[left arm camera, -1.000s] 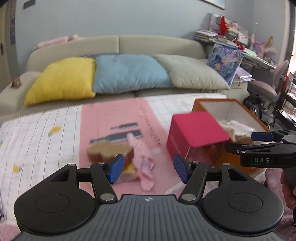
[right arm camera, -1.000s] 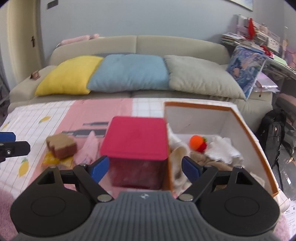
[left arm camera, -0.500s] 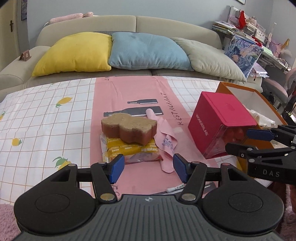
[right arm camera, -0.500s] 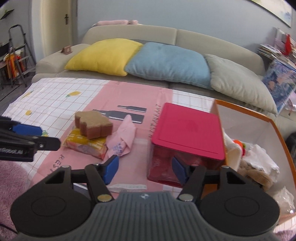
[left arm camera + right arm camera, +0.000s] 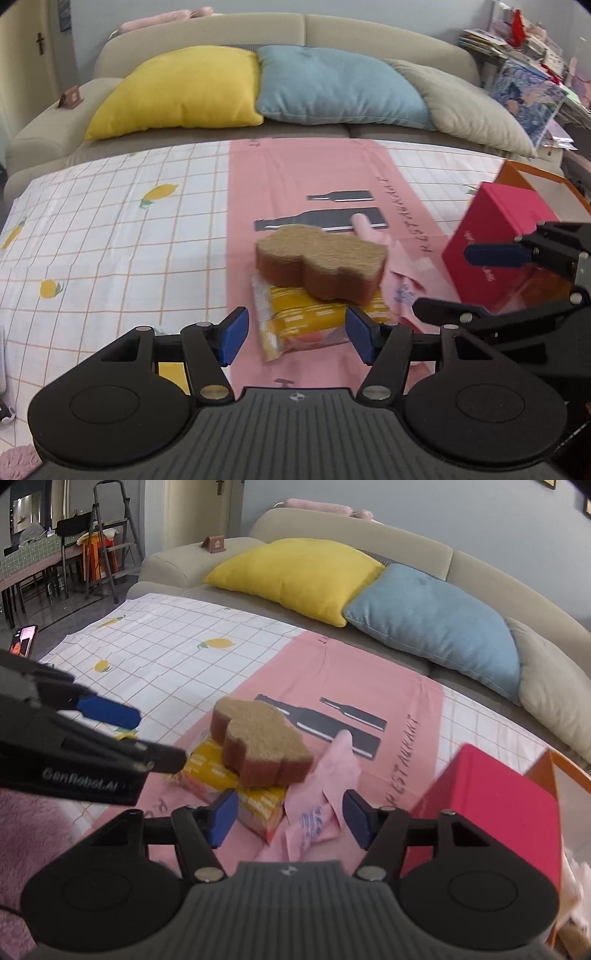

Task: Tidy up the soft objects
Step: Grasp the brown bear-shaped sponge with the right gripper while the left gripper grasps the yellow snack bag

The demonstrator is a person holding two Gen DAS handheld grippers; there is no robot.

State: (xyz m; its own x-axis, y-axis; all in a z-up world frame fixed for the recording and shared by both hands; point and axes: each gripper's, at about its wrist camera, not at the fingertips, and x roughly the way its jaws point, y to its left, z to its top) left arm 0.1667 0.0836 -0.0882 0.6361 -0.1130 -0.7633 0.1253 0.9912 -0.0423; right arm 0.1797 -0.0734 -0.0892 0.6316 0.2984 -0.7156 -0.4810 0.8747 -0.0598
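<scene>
A brown sponge (image 5: 320, 266) (image 5: 260, 740) lies on top of a yellow packet (image 5: 306, 319) (image 5: 255, 797) on the pink cloth. A pink fabric piece (image 5: 400, 273) (image 5: 325, 794) lies right of them. My left gripper (image 5: 293, 334) is open and empty, just in front of the packet; it also shows in the right wrist view (image 5: 110, 731). My right gripper (image 5: 286, 818) is open and empty, above the packet's edge and the pink fabric; it also shows in the left wrist view (image 5: 491, 284).
A pink-lidded box (image 5: 495, 240) (image 5: 495, 812) stands to the right, against an orange-rimmed bin (image 5: 532, 175) (image 5: 561, 771). The checked tablecloth (image 5: 110, 229) covers the table. A sofa with yellow (image 5: 181, 92), blue (image 5: 332, 88) and grey (image 5: 469, 107) cushions runs behind.
Both grippers have moved closer to the sponge and packet. The right gripper has swung left from the pink box toward the pile. Both stay open.
</scene>
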